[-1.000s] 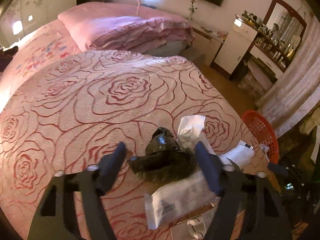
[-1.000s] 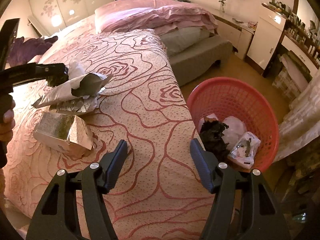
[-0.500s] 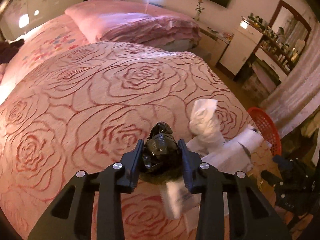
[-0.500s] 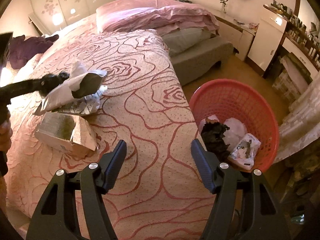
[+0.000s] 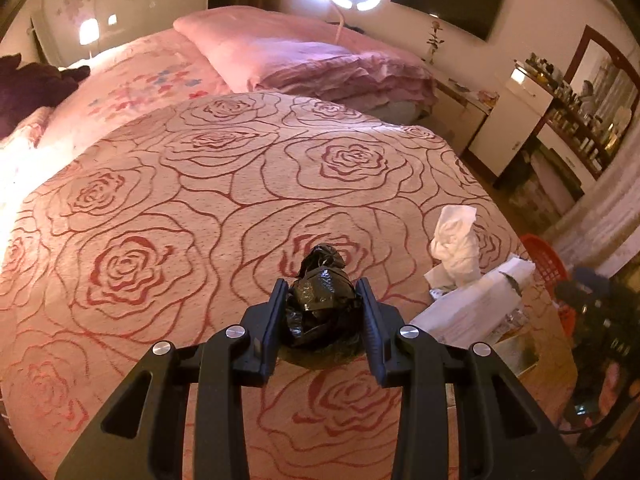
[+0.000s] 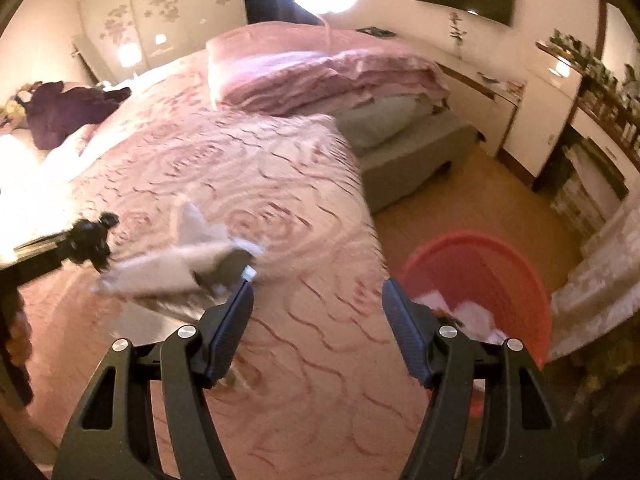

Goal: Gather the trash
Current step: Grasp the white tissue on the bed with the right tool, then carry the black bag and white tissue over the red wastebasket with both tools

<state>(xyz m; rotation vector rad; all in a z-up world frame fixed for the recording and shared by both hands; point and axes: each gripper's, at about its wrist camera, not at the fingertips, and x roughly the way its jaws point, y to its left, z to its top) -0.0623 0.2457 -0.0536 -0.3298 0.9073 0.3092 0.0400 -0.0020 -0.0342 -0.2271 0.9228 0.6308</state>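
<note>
Left gripper [image 5: 321, 304] is clamped on a crumpled black bag [image 5: 320, 308], both pads pressed against its sides, with the knotted top of the bag poking out past the fingertips; its jaws have just been closing, and the bag sits between them above the rose-patterned bedspread [image 5: 200, 208]. Just to its right on the bed lie a twisted white tissue [image 5: 456, 240] and a long white wrapper [image 5: 476, 304], touching each other, and beyond them the rim of the red basket [image 5: 546, 256] shows at the bed's edge. Right gripper [image 6: 318, 312] hangs over the bedspread with its jaws standing apart and nothing between them. From its view, badly blurred, the left gripper with the bag shows at the far left, the wrapper and tissue lie just right of it, and the basket stands on the floor beside the bed with some white trash [image 6: 476, 316] in it, partly hidden behind the right finger.
</note>
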